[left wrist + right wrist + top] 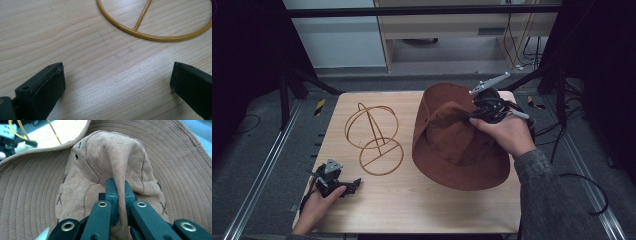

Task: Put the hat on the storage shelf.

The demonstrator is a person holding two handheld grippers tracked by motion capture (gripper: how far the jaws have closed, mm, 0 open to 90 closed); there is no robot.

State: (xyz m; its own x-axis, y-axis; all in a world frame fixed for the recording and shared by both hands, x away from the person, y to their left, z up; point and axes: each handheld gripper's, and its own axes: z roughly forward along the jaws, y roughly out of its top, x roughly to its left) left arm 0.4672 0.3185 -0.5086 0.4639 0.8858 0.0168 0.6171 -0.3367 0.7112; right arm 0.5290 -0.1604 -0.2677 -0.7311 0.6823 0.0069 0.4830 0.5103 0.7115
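A brown wide-brimmed hat (pixel 452 145) hangs tilted over the right half of the wooden table (pixel 412 200), its lower brim near the tabletop. My right gripper (pixel 475 111) is shut on a fold of the hat's crown (pixel 117 165), the cloth pinched between its jaws in the right gripper view (pixel 119 192). A yellow wire hat stand (pixel 374 137), a sphere frame on a ring base, stands left of the hat. My left gripper (pixel 354 184) rests on the table near the front left corner, open, with bare wood between its fingers (pixel 47 85); the stand's ring base (pixel 155 37) lies just beyond.
Cables trail on the floor at the right of the table (pixel 582 185). Black frame bars and a cabinet stand behind the table's far edge (pixel 432 30). Bare wood runs along the front of the table.
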